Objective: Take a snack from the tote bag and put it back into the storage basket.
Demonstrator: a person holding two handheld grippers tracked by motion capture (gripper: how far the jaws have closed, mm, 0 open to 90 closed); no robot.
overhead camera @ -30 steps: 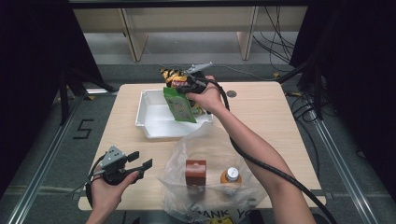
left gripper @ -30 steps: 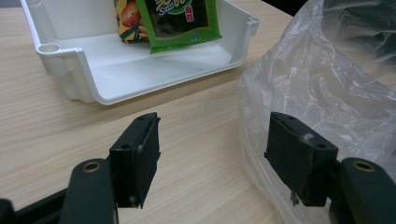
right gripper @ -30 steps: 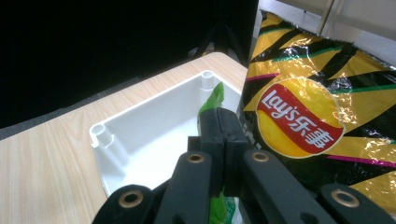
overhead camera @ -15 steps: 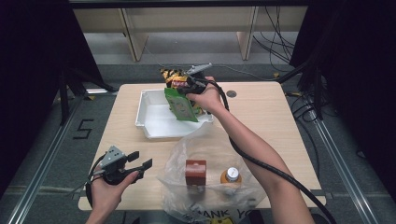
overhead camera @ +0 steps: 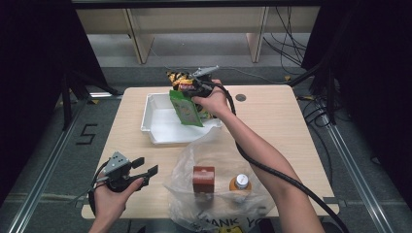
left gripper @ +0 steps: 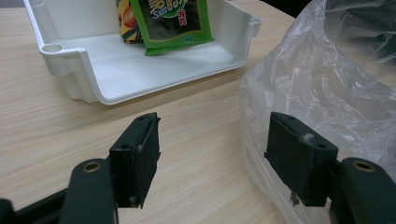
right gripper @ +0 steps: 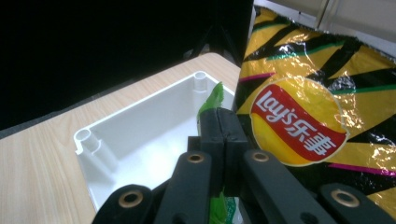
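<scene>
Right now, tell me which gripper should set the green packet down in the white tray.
Right. The right gripper is already shut on the green packet, holding it over the white tray. The left gripper sits open near the plastic bag, holding nothing.

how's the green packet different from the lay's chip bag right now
The green packet is flat, matte and pinched at its top edge by the right gripper, hanging down into the white tray. The Lay's chip bag is shiny yellow and black foil, puffier and larger, and no jaw clamps it; it sits beside the gripper at the tray's far edge. Both are snack packs at the tray.
</scene>
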